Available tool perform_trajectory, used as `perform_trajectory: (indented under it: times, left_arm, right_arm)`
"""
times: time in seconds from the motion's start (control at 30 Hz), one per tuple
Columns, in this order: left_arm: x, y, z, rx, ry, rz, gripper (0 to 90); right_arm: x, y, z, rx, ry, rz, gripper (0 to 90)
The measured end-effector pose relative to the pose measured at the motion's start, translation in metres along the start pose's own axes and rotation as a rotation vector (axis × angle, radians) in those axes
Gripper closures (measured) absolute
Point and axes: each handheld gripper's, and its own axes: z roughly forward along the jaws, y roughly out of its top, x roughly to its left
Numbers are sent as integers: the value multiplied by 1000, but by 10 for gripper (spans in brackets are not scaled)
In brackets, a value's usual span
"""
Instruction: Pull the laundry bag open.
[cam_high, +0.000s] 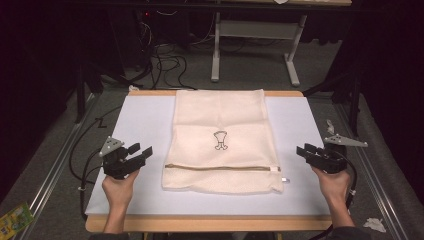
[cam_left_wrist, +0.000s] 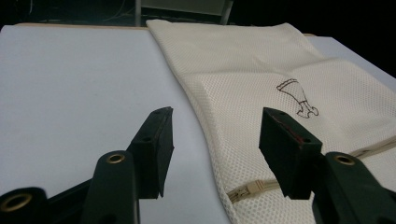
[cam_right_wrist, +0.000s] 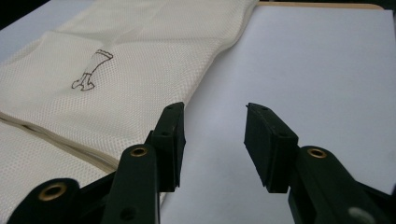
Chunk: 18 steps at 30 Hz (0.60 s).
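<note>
So from my end: my left hand-held gripper (cam_high: 142, 154) sits low at the worktop's (cam_high: 300, 125) left side, forearm coming straight in, jaws apart with nothing between them, pointed at the bag (cam_high: 222, 140). Right hand-held gripper (cam_high: 306, 150) mirrors it on the right, jaws also apart and empty, aimed inward. The mesh bag lies flat mid-worktop between them, zipper (cam_high: 220, 167) toward me, little logo (cam_high: 220, 139) beyond it.

Light falls from above on the pale counter (cam_high: 125, 130); the room around lies almost black. Shadows are soft, and the close tongs look slightly blurred.
</note>
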Motion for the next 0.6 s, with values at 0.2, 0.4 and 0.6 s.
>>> perform_trajectory:
  times: [0.2,0.4,0.6]
  left_arm:
    - [3,0,-4,-14,3,-14,448]
    - [8,-3,-6,-17,14,-25,447]
    - [15,-9,-8,-13,30,-46,447]
  right_arm:
    - [-8,-2,-8,-19,-12,5,585]
    - [-15,-6,-12,-19,-27,27,596]
    - [-24,-14,-17,-43,-40,54,600]
